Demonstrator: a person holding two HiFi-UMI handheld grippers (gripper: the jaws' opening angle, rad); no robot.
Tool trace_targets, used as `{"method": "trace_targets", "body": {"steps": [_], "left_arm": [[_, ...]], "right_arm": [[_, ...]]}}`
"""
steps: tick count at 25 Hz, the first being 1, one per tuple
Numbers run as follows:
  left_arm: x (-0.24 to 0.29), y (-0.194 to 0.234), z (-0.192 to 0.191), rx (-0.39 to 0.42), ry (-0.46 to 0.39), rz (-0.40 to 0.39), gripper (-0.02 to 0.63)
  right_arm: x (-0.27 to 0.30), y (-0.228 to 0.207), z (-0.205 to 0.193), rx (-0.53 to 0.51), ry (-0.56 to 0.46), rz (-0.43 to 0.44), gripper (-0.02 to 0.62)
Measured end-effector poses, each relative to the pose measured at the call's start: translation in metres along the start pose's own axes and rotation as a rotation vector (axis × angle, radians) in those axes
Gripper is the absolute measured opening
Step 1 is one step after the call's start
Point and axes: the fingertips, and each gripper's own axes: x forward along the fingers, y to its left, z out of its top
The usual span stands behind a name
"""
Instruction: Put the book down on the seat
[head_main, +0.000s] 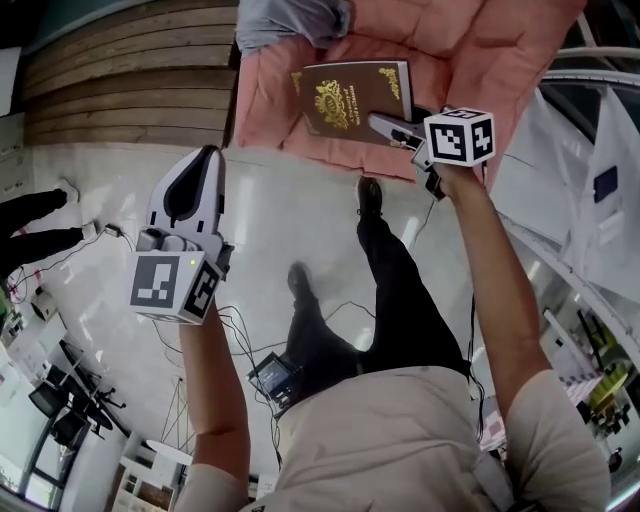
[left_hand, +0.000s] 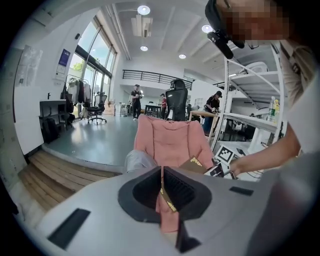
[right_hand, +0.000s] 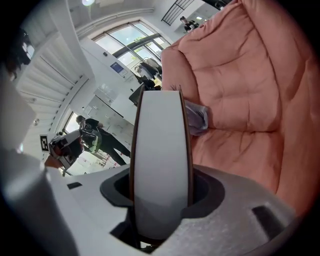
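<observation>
A brown book (head_main: 348, 98) with gold ornament on its cover hangs over the pink cushioned seat (head_main: 480, 55). My right gripper (head_main: 388, 126) is shut on its lower right corner. In the right gripper view the book's white page edge (right_hand: 160, 160) fills the space between the jaws, with the seat (right_hand: 240, 100) close behind it. My left gripper (head_main: 204, 156) is held over the floor to the left of the seat, jaws together with nothing in them. The left gripper view looks past its shut jaws at the seat (left_hand: 170, 140) and the book (left_hand: 196, 166).
A grey cloth (head_main: 290, 18) lies on the seat's left side. The person's dark legs and shoes (head_main: 370, 195) stand on the white floor in front of the seat. Wooden steps (head_main: 120, 80) lie at the left, white shelving (left_hand: 250, 105) at the right. Cables (head_main: 250, 330) trail on the floor.
</observation>
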Motion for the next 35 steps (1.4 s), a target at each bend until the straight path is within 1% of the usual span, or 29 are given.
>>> {"method": "trace_targets", "body": {"steps": [2,7,13,17,19,21,25,27,32,35], "left_arm": [[0.001,0.0,0.0,-0.007,0.024,0.006,0.02],[0.011,0.001,-0.014,-0.025,0.043,0.013,0.02],[0.02,-0.003,-0.029,-0.045,0.063,0.018,0.02],[0.025,-0.002,-0.035,-0.057,0.068,0.014,0.02],[0.027,0.0,-0.036,-0.061,0.07,0.012,0.02],[0.029,0.003,-0.035,-0.064,0.072,0.01,0.02],[0.031,0.008,-0.034,-0.064,0.078,0.007,0.02],[0.03,0.008,-0.033,-0.063,0.08,0.006,0.02],[0.025,-0.002,-0.029,-0.05,0.042,-0.003,0.02],[0.02,0.006,-0.023,-0.041,0.022,-0.002,0.02]], "right_arm": [[0.004,-0.008,-0.004,0.031,0.011,0.001,0.215],[0.024,-0.036,-0.02,0.102,0.034,0.016,0.213],[0.039,-0.055,-0.033,0.18,0.05,0.09,0.219],[0.043,-0.064,-0.041,0.26,0.027,0.147,0.224],[0.046,-0.069,-0.045,0.295,0.016,0.162,0.224],[0.049,-0.075,-0.05,0.322,0.014,0.158,0.222],[0.06,-0.092,-0.069,0.377,0.059,0.107,0.224],[0.062,-0.098,-0.076,0.384,0.074,0.069,0.238],[0.053,-0.117,-0.086,0.317,0.117,-0.08,0.318],[0.054,-0.129,-0.09,0.245,0.182,-0.219,0.379]]}}
